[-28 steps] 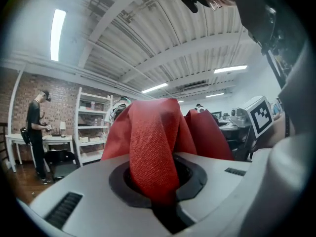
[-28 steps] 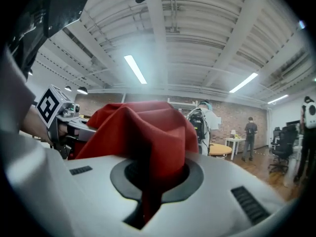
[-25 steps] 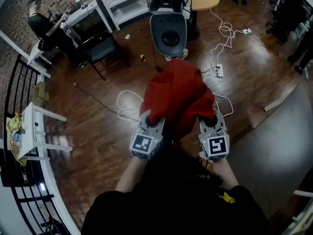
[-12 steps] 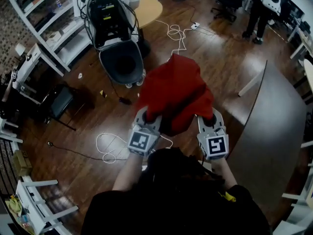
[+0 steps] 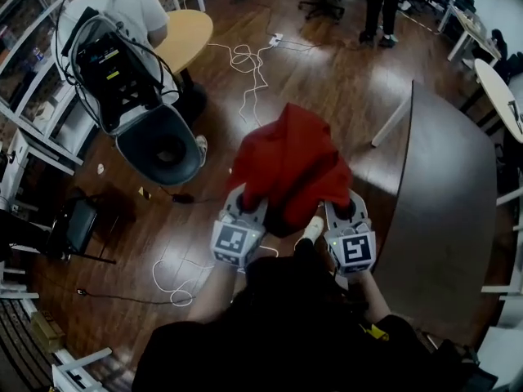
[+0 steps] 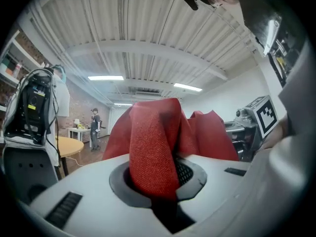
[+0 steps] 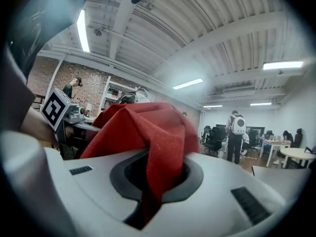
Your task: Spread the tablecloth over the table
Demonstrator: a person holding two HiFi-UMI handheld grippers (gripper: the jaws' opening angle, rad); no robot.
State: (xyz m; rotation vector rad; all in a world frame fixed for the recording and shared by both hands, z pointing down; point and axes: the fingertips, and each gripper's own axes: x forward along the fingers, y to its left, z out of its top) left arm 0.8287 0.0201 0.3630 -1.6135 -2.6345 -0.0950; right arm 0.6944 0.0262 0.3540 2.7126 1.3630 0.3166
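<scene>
A red tablecloth [image 5: 290,166] hangs bunched in the air between both grippers, above the wooden floor. My left gripper [image 5: 245,204] is shut on one gathered edge of the red tablecloth [image 6: 153,152], which rises out of the jaws. My right gripper [image 5: 347,207] is shut on another edge of the red tablecloth [image 7: 158,147]. The dark grey table [image 5: 445,219] lies to the right of the grippers in the head view, its curved edge close to the right gripper. The cloth hides both grippers' fingertips.
A grey chair [image 5: 159,141] with gear strapped on it stands at the left, by a round yellow table [image 5: 184,39]. White cables [image 5: 245,55] trail over the floor ahead. A person with a backpack [image 7: 237,132] stands far off. White shelving [image 5: 24,129] lines the left side.
The view has swung right: the grey chair slid left and the dark table came in closer at the right. Both grippers kept their hold on the bunched cloth.
</scene>
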